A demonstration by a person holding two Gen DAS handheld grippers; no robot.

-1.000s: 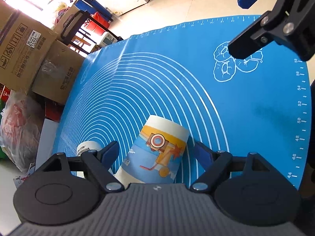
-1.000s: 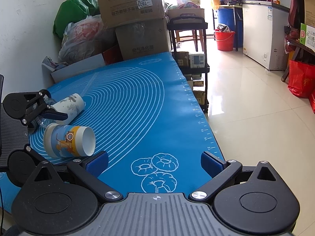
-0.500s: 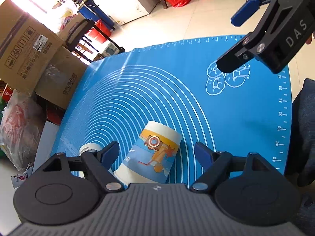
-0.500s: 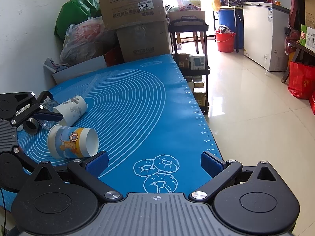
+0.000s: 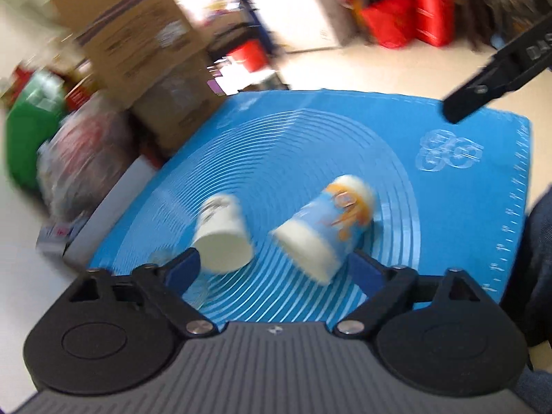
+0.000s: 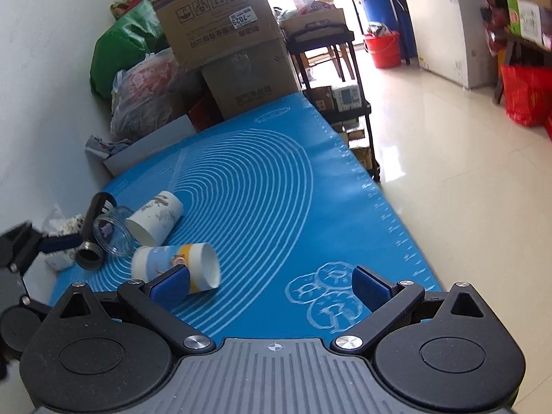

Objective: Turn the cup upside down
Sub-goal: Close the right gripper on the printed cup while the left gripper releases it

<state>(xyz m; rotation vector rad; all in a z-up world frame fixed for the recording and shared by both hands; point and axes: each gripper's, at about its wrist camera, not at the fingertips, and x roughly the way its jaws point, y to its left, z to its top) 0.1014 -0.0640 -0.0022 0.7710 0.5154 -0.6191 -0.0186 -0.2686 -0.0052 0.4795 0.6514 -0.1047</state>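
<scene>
- Blue baking mat (image 6: pixel 262 186) fills the middle of the right wrist view, ring lines across it. It looks like the work surface, giving the cups a flat place to land.
- Stacked cardboard boxes (image 6: pixel 220 31) sit upper centre, with bags to their left. They are clutter against the wall, well apart from the action.
- Right gripper (image 6: pixel 270 284) at the bottom of its own view: both blue pads spread wide, nothing between them. Its left pad overlaps the printed cup in the picture, but I cannot tell whether they touch.
- Left gripper (image 5: pixel 276 272) at the bottom of the blurred left wrist view: pads apart, gripping nothing, with the cups just ahead of its opening.
- The printed cup (image 6: pixel 176 264), blue and orange, lies on its side at lower left of the right wrist view, mouth toward the right of the frame. It is not yet turned over.
- A white cup (image 6: pixel 155 217) lies on its side just above it, and a clear glass jar (image 6: pixel 110 231) lies beside that.
- My read: the flip has not begun. A cup on its side may roll, so the grip needs to close squarely across its wall.
</scene>
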